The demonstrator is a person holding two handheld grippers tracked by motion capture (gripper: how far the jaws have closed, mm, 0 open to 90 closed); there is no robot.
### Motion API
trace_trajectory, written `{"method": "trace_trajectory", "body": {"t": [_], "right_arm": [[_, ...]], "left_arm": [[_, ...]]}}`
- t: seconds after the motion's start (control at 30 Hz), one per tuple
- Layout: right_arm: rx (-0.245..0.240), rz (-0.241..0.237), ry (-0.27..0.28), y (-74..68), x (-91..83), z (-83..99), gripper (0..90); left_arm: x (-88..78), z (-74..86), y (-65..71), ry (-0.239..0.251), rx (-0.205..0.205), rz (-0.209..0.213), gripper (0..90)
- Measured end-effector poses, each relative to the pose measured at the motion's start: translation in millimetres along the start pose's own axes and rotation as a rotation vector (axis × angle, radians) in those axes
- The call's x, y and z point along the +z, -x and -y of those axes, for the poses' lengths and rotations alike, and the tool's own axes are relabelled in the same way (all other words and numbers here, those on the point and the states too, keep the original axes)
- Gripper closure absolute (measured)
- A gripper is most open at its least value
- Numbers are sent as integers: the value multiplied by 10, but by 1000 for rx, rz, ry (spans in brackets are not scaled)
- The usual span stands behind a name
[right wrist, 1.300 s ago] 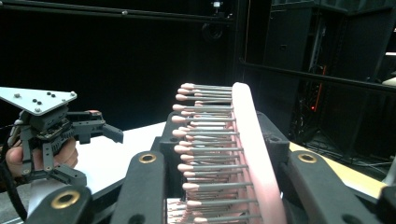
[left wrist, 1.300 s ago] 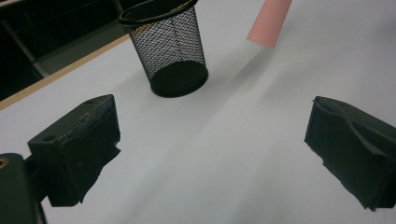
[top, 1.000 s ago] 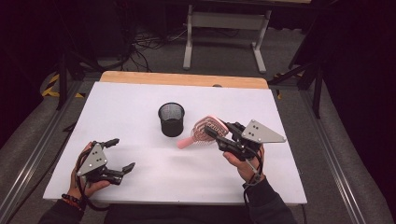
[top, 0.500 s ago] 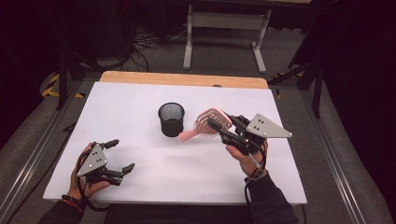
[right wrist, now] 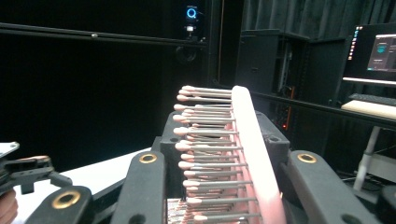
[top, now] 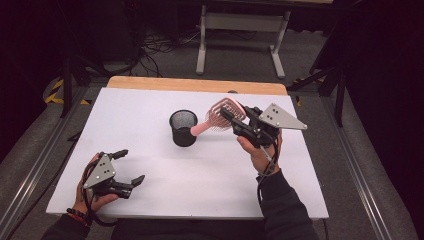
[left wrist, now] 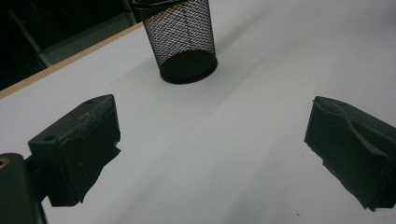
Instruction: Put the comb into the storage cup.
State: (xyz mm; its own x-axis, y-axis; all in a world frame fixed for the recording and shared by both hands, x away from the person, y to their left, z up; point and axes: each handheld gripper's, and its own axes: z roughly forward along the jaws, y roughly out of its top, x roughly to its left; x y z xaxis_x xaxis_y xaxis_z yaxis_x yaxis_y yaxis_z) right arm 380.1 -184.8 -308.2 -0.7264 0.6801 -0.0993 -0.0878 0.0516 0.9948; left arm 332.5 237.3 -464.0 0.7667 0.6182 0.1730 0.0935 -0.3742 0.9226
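The right gripper (top: 234,121) is clamped on the head of the pink brush (top: 220,116), held above the worktop (top: 150,105) with its handle slanting down toward the rim of the mesh cup (top: 183,128). To seat it well, I would tip the brush steeper, centre the handle over the mouth, and lower before letting go. The cup looks empty; the left gripper (top: 129,166) rests wide apart, holding nothing.
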Motion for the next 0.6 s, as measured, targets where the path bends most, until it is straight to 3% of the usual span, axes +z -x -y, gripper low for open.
{"method": "trace_trajectory", "body": {"t": [0.6], "right_arm": [[-14, 72, -27, 82, 414, -91, 633]], "left_arm": [[14, 8, 2, 2, -3, 9, 40]]}}
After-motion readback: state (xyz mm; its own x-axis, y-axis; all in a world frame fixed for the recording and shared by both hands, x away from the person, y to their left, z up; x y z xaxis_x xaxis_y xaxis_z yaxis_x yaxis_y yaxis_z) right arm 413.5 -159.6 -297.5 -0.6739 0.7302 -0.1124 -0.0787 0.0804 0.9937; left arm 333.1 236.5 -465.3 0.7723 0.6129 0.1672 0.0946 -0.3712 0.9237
